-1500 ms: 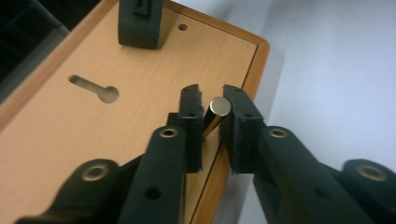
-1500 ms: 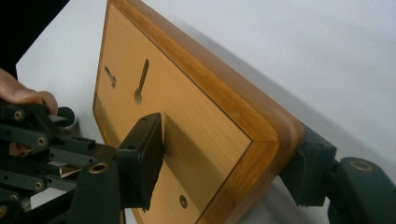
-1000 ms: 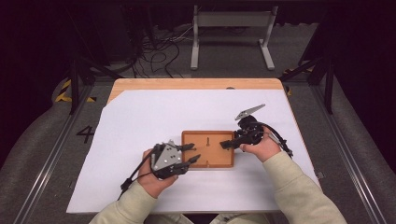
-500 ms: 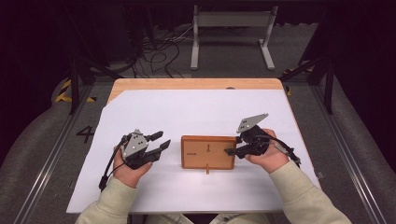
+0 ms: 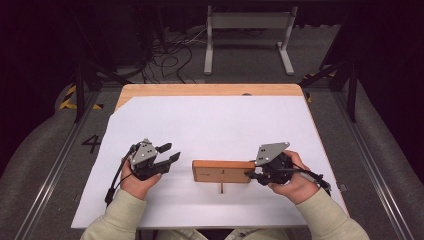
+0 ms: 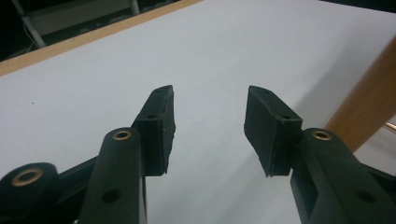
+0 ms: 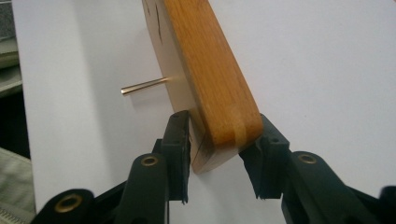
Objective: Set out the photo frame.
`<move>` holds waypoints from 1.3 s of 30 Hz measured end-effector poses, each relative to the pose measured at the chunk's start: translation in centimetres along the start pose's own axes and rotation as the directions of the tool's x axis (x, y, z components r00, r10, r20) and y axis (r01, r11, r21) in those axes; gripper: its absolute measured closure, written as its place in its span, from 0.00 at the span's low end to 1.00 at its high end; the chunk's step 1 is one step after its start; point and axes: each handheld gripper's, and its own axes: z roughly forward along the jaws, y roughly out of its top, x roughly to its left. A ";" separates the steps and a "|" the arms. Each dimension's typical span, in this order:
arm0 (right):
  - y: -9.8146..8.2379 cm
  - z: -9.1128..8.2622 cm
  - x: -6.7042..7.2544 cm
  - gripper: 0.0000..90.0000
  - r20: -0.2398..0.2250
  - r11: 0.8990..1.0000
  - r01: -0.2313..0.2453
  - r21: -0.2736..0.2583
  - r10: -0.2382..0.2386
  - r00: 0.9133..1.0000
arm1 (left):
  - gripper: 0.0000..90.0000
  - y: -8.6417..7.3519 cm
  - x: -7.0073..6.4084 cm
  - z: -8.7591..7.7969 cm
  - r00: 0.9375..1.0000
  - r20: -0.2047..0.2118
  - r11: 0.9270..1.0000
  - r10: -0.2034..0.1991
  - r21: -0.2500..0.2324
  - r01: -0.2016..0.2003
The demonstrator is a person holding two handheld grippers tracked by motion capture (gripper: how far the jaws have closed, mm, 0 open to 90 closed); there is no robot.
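A wooden board (image 5: 222,171) stands on its long edge on the white sheet (image 5: 210,125), and a thin brass pin (image 5: 221,187) sticks out of its near face. My right gripper (image 5: 250,174) grips the board's right end. In the right gripper view the pads sit on both faces of the board (image 7: 205,60), beside the pin (image 7: 142,86). Its jaws have just been closing on the board. My left gripper (image 5: 171,152) hovers a little left of the board, open and holding nothing. Its jaws (image 6: 210,116) have just been opening, and the board's edge (image 6: 369,107) shows at the right.
The white sheet covers most of the wooden table, whose bare edge (image 5: 210,90) shows at the far side. A metal stand (image 5: 247,30) and loose cables (image 5: 170,50) lie on the floor beyond. The person's sleeves come in at the bottom.
The board lay flat with both grippers at it. It now stands on edge in the right gripper, and the left gripper has drawn away to the left.
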 end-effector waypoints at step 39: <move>-3.8 -0.6 2.7 0.65 0.026 0.995 -0.098 0.018 0.098 0.995 | 0.58 -0.6 0.1 0.8 1.000 0.013 0.999 -0.017 0.049 0.017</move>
